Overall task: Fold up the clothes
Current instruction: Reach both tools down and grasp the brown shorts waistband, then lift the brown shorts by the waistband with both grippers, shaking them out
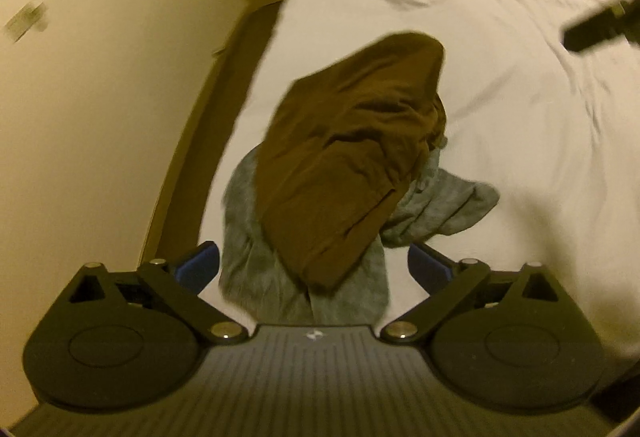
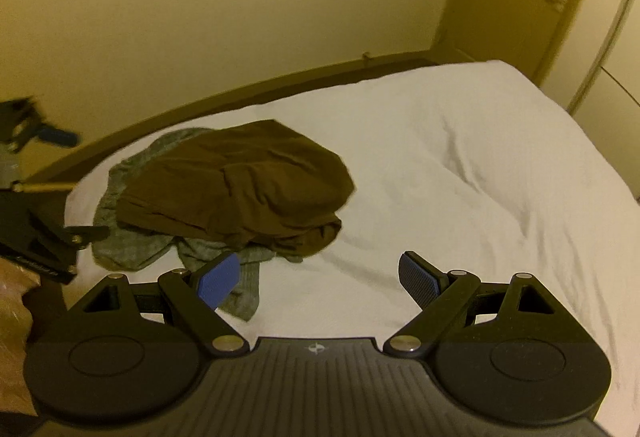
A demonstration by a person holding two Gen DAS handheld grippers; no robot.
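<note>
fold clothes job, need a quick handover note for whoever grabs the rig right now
Left gripper: open, empty, hovering just above the near end of the pile.
Right gripper: open, empty, over the bed sheet beside the pile.
Clothes: brown garment lies crumpled on top of a grey garment, both in one heap near the bed's wall-side edge.
Done: nothing visibly folded yet.
Left: probably lift the brown garment off, spread it flat, fold it, then the grey one.
</note>
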